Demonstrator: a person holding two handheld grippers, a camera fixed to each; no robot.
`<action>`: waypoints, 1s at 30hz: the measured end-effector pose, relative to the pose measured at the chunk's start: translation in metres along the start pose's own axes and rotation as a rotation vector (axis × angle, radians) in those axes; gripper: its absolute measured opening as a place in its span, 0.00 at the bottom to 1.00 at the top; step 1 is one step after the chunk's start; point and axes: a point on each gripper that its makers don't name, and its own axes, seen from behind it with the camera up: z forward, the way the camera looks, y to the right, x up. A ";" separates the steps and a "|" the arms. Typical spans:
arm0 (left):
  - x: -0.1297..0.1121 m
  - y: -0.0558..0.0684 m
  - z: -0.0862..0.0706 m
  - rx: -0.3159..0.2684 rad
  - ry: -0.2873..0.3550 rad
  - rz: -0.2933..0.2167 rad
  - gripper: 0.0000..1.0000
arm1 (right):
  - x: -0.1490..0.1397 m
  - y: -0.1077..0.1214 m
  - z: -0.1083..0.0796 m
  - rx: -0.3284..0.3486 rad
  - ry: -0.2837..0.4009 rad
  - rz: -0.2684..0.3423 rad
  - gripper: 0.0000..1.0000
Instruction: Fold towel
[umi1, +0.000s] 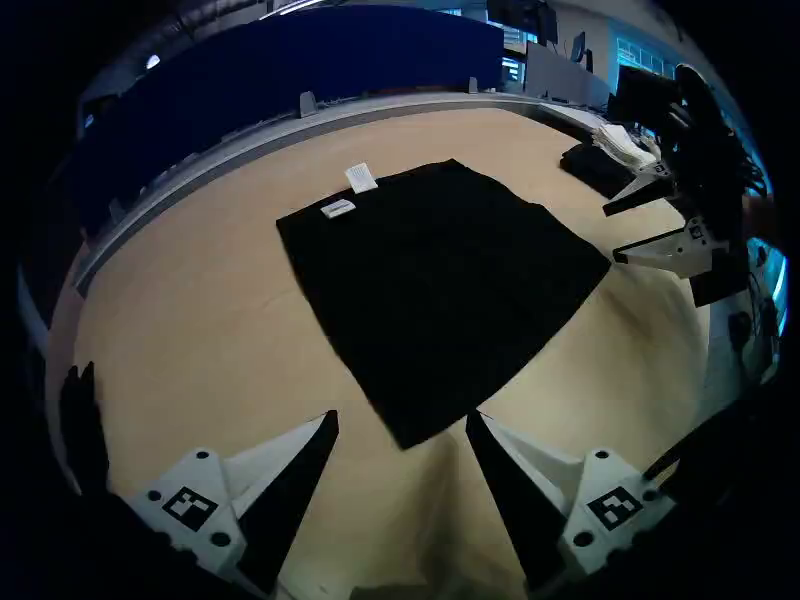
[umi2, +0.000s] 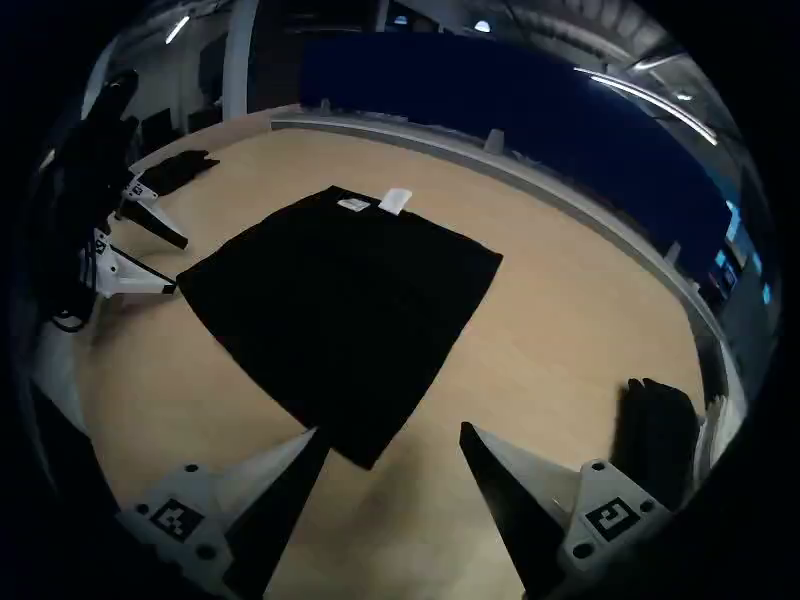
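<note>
Left gripper (umi1: 400, 420) wide open, empty, fingers either side of nearest corner of black towel (umi1: 440, 280); can't tell if touching. Right gripper (umi2: 390, 432) also wide open, empty, straddling another corner. Towel lies flat, spread out on wooden tabletop (umi1: 200, 300).

**Left gripper** (umi1: 400, 415): two wedge-shaped fingers (umi1: 290, 470), white on the outer faces and black on the inner, tapering to sharp tips. Each white base bears a square black-and-white tag (umi1: 190, 506) with small dark screw holes (umi1: 203, 455) beside it.

**Right gripper** (umi2: 389, 430): the same build, with black-and-white fingers and one square tag on each base. In the right gripper view, the left gripper is backed by a black housing (umi2: 85, 150), with a dark cable (umi2: 62, 318) looping beneath it.
</note>
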 end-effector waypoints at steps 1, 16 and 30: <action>0.000 0.001 0.001 -0.002 -0.003 0.000 0.95 | -0.001 0.000 0.001 0.001 -0.002 0.002 1.00; -0.014 0.002 0.005 -0.009 -0.049 0.010 0.95 | -0.016 -0.007 0.007 0.026 -0.045 0.006 0.98; -0.015 0.006 0.006 -0.028 -0.066 -0.002 0.92 | -0.019 -0.014 0.012 0.050 -0.065 0.024 0.87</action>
